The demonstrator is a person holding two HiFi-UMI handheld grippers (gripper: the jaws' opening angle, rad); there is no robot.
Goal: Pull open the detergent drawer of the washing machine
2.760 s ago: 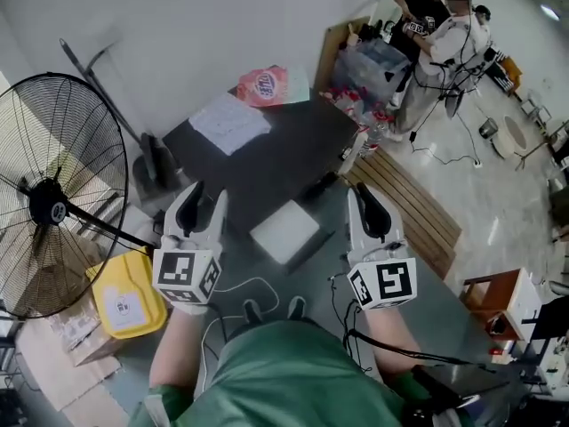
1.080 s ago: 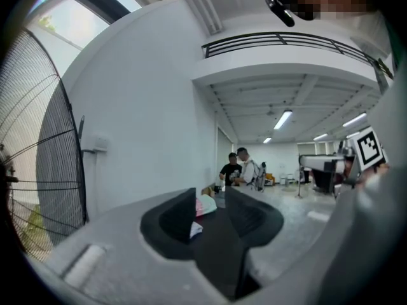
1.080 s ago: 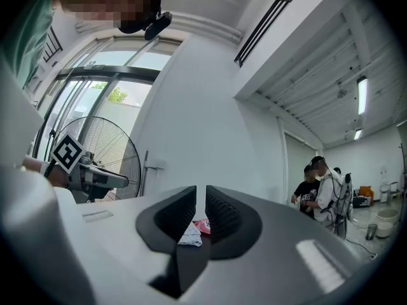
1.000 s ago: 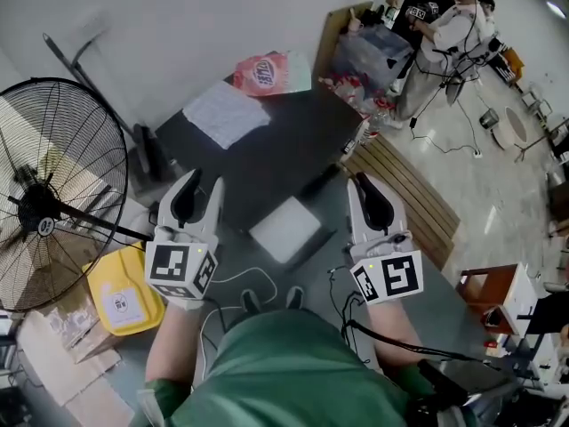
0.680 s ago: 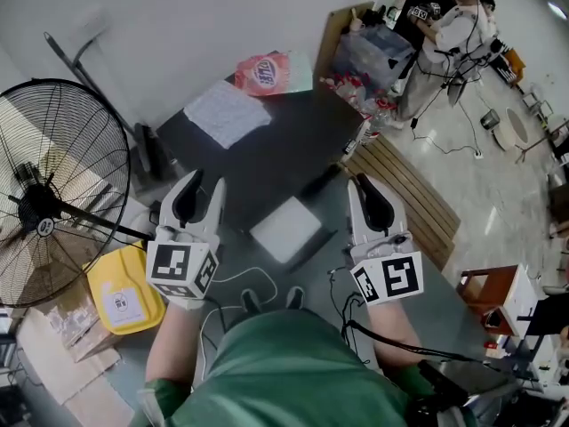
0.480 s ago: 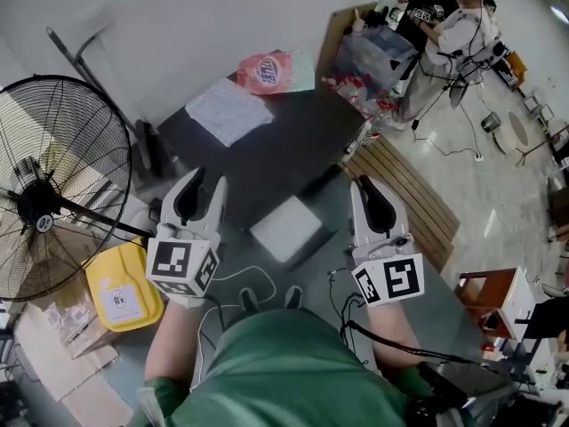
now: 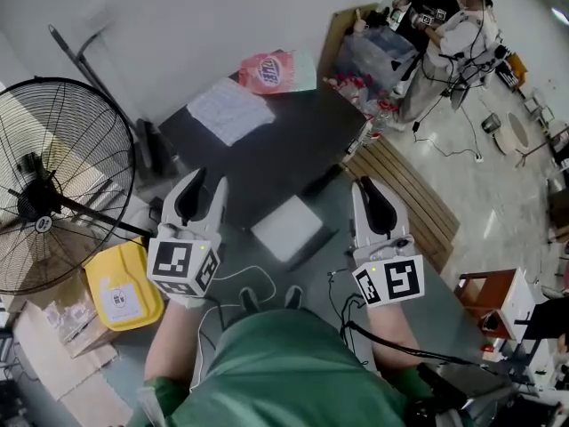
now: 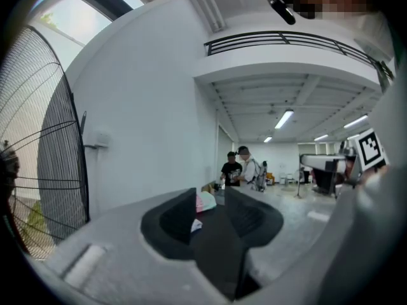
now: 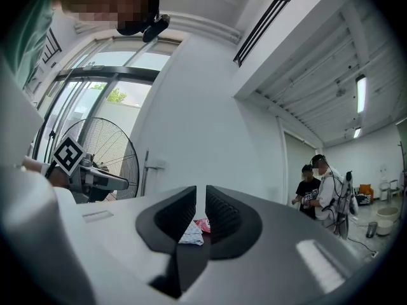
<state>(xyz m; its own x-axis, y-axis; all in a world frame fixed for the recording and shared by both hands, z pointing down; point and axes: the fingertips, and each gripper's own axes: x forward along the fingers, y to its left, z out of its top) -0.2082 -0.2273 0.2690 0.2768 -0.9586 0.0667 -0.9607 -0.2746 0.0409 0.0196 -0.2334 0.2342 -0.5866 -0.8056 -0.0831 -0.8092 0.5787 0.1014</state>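
1. Grey concrete floor and a white wall in the head view; two people (image 7: 436, 29) stand at upper right, well apart from the work.
2. Big fan (image 7: 53, 203) at left, yellow canister (image 7: 124, 296) below it, wooden pallet (image 7: 413, 203) at right.
3. Washing machine (image 7: 267, 163): dark flat top, centre frame, against the wall. A paper sheet (image 7: 229, 116) and a pink bag (image 7: 265, 71) lie on its far side.
4. White rectangular piece (image 7: 284, 228) sits just below the top's near edge, between the two grippers. Can't tell if it's the detergent drawer.
5. Left gripper (image 7: 209, 181): lower left of centre, jaws apart with a clear gap, nothing in it, touching nothing.
6. Right gripper (image 7: 363, 185): lower right of centre, jaws nearly together with only a thin slit, nothing held, clear of the machine.
7. Both grippers point level towards the wall, near the white piece but apart from it.
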